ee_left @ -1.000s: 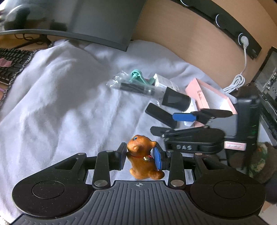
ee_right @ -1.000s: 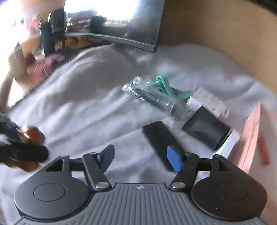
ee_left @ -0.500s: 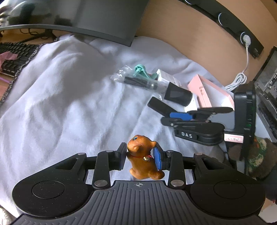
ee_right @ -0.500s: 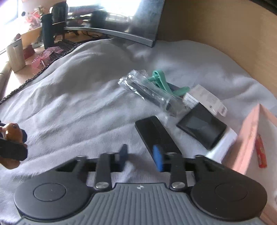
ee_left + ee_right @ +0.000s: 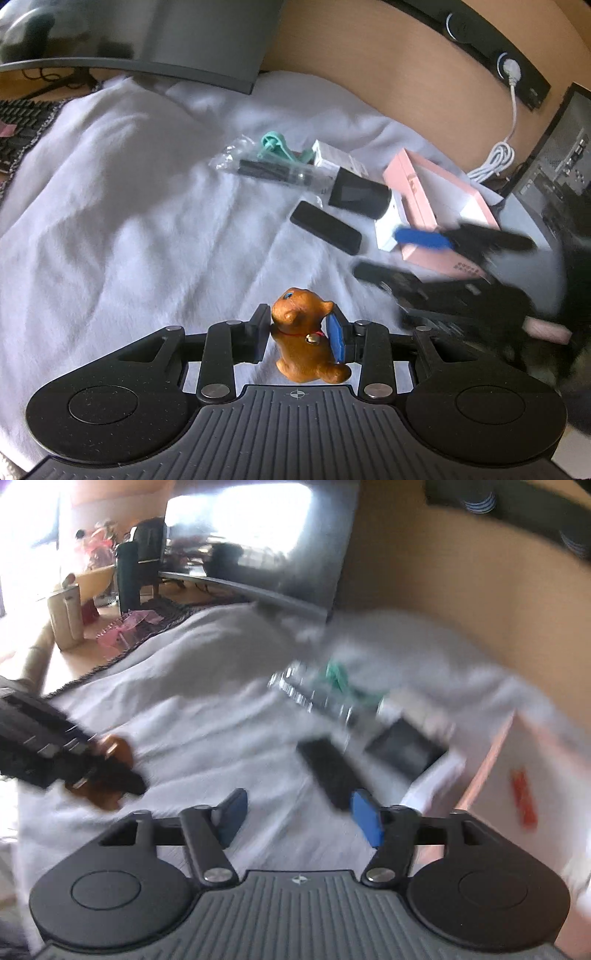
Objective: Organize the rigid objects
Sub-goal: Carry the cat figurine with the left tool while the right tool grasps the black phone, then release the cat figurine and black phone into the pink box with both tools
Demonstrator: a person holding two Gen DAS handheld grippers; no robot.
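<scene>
My left gripper [image 5: 299, 338] is shut on a small orange cat figurine [image 5: 304, 338], held upright over the white cloth [image 5: 129, 206]. My right gripper [image 5: 301, 818] is open and empty, above the cloth near a flat black bar [image 5: 332, 771]; it shows blurred at the right of the left wrist view [image 5: 399, 254]. The black bar [image 5: 325, 227], a black pouch [image 5: 358, 192], a clear packet [image 5: 269, 170], a teal clip [image 5: 275, 146] and an open pink box [image 5: 436, 195] lie ahead. The figurine shows blurred at left in the right wrist view [image 5: 110, 768].
A curved monitor [image 5: 155, 37] stands at the back over the cloth. A keyboard [image 5: 22, 129] lies far left. A white cable [image 5: 495, 158] and a computer case [image 5: 554, 166] are at the right. A wooden wall panel [image 5: 369, 70] runs behind.
My right gripper closed half a second ago, then opened wide again, and has pulled back and to the right, blurring its view. My left gripper still holds the figurine, nearly still.
</scene>
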